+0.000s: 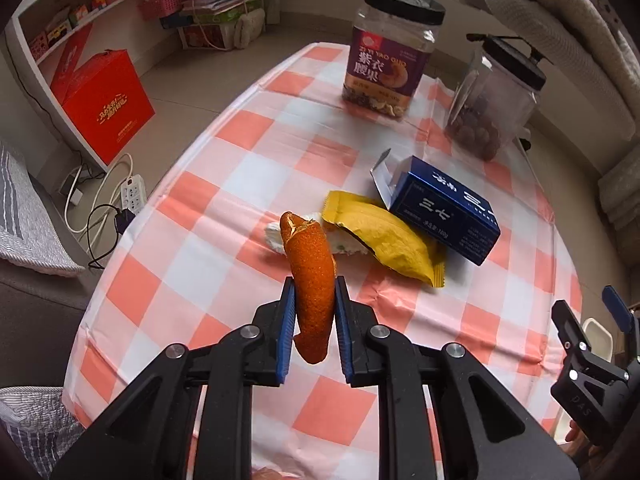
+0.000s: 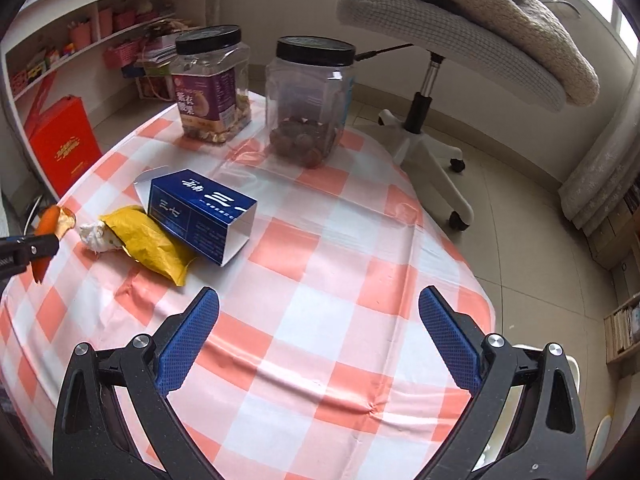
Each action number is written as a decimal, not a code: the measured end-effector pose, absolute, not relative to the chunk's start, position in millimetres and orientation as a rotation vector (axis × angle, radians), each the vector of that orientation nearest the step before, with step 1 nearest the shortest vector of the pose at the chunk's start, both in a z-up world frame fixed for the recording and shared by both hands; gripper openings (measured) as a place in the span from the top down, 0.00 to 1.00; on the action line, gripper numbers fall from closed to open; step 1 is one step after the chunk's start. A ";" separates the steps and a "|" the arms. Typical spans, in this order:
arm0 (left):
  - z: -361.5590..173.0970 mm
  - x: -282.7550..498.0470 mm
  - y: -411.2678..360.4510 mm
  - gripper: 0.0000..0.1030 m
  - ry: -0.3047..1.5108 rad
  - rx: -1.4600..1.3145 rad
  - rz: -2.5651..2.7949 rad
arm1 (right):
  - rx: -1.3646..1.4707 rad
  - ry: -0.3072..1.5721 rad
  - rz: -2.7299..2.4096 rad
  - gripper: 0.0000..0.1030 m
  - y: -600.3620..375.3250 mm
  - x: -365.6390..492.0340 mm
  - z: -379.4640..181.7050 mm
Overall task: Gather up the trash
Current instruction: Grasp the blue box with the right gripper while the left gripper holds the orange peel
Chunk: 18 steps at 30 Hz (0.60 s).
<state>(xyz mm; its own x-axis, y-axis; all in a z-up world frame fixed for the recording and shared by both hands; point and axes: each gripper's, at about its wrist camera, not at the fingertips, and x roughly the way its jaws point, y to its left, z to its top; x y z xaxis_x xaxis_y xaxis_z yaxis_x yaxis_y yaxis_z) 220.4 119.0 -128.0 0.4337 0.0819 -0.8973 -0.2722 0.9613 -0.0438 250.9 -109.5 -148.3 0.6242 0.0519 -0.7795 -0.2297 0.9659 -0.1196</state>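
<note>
Above the checked table (image 1: 224, 128), the left gripper (image 1: 315, 296) is squeezing an orange peel (image 1: 310, 280) and next needs a bin, maybe off-view, while the right gripper (image 2: 319, 308) is hanging wide open, empty.

I see the table (image 2: 340, 240) under a pink-and-white checked cloth. At its far end, about twelve o'clock, a nut jar (image 1: 394, 52) with a purple label and black lid stands upright; at one o'clock beside it, apart, a clear jar (image 1: 496, 100) holds brown round pieces at the bottom. At ten o'clock, on the floor, a red gift box (image 1: 102, 104) leans by white shelving (image 1: 60, 12). At eight o'clock lies a power strip (image 1: 132, 196). From the right camera, a swivel chair (image 2: 440, 60) stands at one o'clock.
</note>
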 end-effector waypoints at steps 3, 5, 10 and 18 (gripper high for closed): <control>-103.6 205.9 142.2 0.82 1.047 -0.237 0.246 | -0.351 0.881 0.288 0.07 -72.2 271.7 -151.7; -92.1 200.7 154.3 0.82 1.026 -0.281 0.236 | -0.470 0.869 0.344 0.07 -47.3 280.3 -156.7; -78.0 196.8 159.8 0.81 0.994 -0.294 0.211 | -0.685 0.875 0.379 0.07 -4.2 297.2 -182.3; -71.8 195.0 164.2 0.81 0.980 -0.264 0.211 | -0.756 0.925 0.425 0.38 26.3 324.0 -207.5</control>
<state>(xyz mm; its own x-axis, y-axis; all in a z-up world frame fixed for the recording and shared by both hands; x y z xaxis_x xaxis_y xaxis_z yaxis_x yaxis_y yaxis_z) 195.0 164.2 -71.8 0.5409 0.0571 -0.8392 -0.2938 0.9477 -0.1248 324.0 26.3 -207.5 0.5477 0.0143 -0.8365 -0.6251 0.6715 -0.3979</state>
